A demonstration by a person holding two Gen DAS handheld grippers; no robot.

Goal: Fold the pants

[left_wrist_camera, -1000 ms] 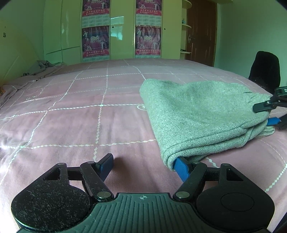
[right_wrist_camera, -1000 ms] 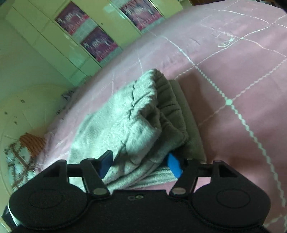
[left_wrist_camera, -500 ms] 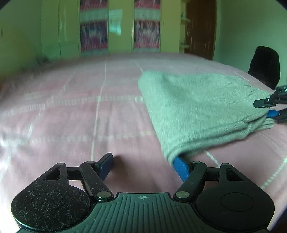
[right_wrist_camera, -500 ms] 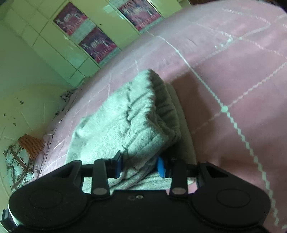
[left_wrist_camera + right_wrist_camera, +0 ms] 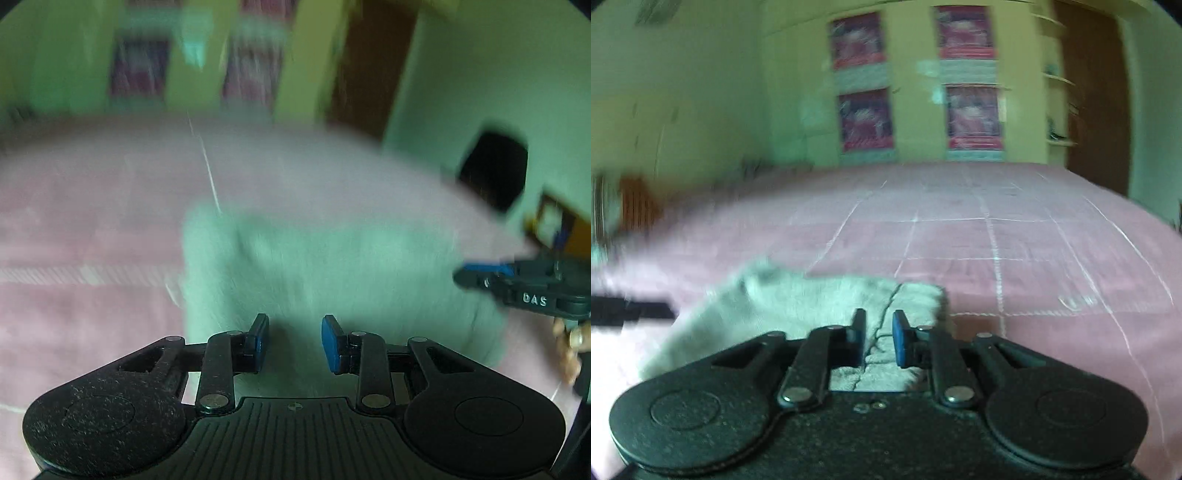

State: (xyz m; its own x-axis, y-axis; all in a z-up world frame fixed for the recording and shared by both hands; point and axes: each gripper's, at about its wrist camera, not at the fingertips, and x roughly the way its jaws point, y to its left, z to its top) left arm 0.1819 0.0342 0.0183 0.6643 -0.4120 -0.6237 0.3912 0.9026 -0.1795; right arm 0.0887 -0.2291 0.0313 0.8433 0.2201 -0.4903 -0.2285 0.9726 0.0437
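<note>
Both tongs have just been closing on the grey pants (image 5: 332,266) lying on the pink bed (image 5: 1015,236). Right tongs (image 5: 879,336) pinch the waistband fabric. Left tongs (image 5: 294,341) stand partly spread over the cloth; grip cannot be told.

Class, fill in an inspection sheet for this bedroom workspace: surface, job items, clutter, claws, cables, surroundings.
Surface: pink bedspread with a pale grid pattern.
Job's things: grey pants, folded in a stack on the bed.
Clutter: bundled fabric at the bed's far left, blurred.
Claws: left claw has just been closing, pants between its pads, contact unclear; right claw has just been closing, pinching the pants' edge.
Cables: nothing seen.
Surroundings: wardrobe with posters, brown door, dark chair.
</note>
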